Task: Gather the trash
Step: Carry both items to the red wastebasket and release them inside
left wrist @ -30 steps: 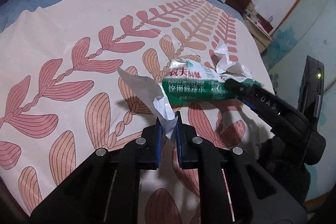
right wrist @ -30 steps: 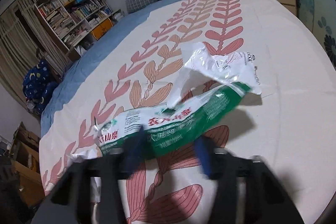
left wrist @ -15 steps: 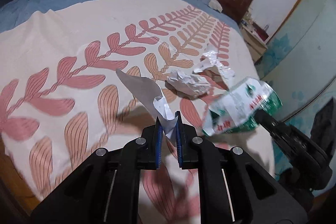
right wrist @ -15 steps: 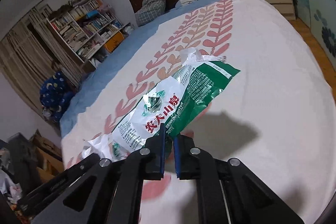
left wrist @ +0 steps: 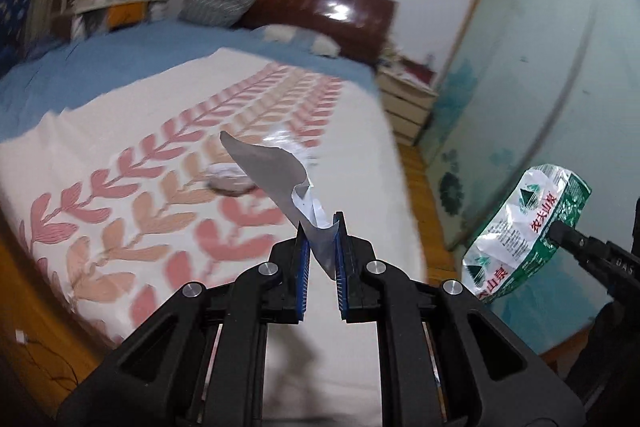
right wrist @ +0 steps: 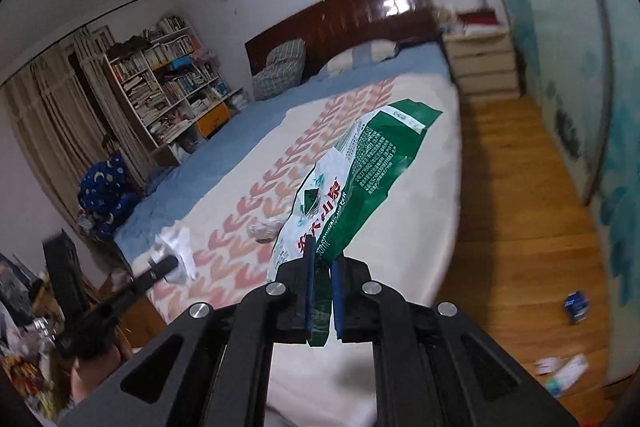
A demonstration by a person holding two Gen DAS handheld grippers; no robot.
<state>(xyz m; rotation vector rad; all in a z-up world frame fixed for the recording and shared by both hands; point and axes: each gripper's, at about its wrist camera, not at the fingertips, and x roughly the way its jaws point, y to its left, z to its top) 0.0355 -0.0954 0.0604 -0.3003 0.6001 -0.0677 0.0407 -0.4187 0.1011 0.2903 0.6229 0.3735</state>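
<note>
- Grippers are both raised above the foot end of the bed, which carries a cream cover printed with pink and orange leaf rows over a blue sheet.
- The left gripper has its blue-padded jaws closed on a thin grey-and-white scrap of torn plastic film; the scrap stands up and leans leftward out of the jaws, clear of the cover.
- The right gripper has its jaws pinched on the lower end of a crumpled green-and-white plastic water-bottle pack wrapper with red Chinese characters; the wrapper sticks forward and up, held in the air.
- In the left wrist view that same wrapper hangs off the right edge of the bed, over the wooden floor, clamped by the right gripper.
- A crumpled whitish wad of trash lies on the cover near the middle of the bed; in the right wrist view it shows just left of the held wrapper.
- A small blue carton and some pale litter lie on the floor near the right-hand wall.
- A dark wooden headboard and a checked pillow are at the far end, and a full bookshelf stands beyond the left edge.
</note>
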